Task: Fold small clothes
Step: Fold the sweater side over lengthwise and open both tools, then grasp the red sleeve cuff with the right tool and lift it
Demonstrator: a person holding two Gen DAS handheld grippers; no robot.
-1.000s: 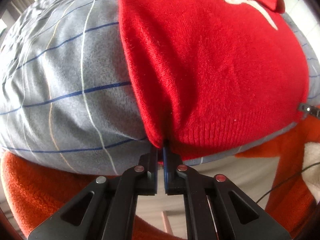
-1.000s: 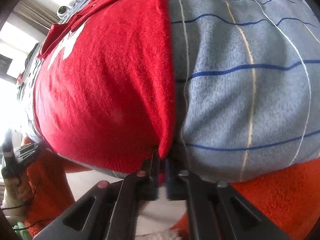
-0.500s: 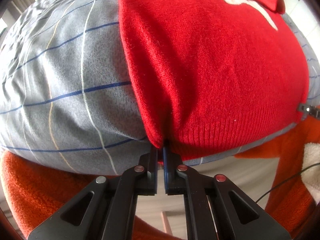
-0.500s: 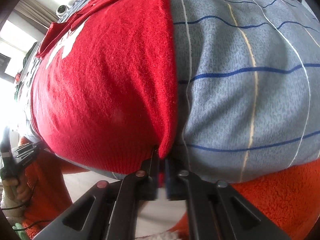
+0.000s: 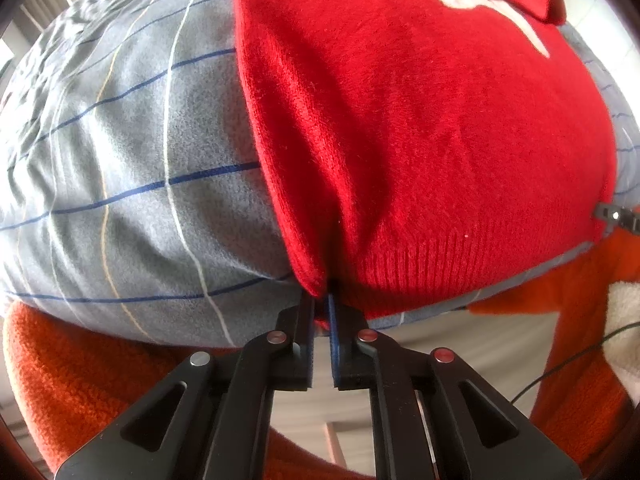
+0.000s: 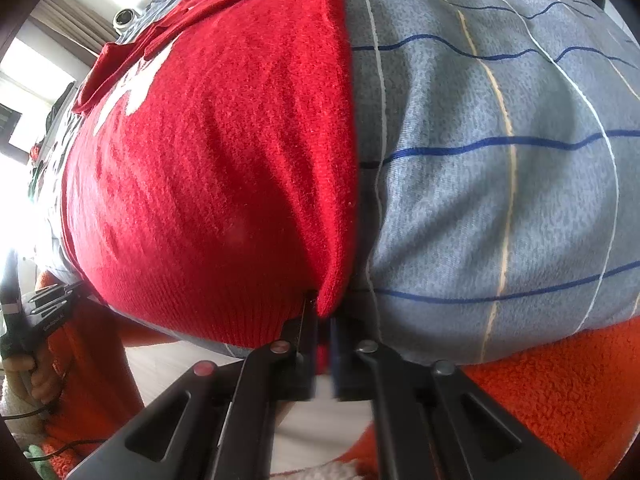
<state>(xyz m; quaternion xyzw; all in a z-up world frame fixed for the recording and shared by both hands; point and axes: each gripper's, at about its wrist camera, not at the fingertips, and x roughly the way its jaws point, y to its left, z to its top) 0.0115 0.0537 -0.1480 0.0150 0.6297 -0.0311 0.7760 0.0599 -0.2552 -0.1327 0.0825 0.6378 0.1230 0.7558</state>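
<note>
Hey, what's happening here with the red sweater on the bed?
A person is folding a small red sweater laid flat on a grey checked sheet. The left gripper pinches one bottom corner of its hem, and the right gripper pinches the other. The sweater's body lies flat, not yet folded over.

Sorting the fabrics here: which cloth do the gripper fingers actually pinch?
The red knit sweater, by its ribbed hem corners. The grey checked sheet lies beneath it; the orange fleece hangs nearer, untouched.

Home bedroom: checked grey bedsheet [image 5: 132, 168], curtains [image 6: 68, 28] by bright window, orange fleece blanket [image 6: 552, 392].
</note>
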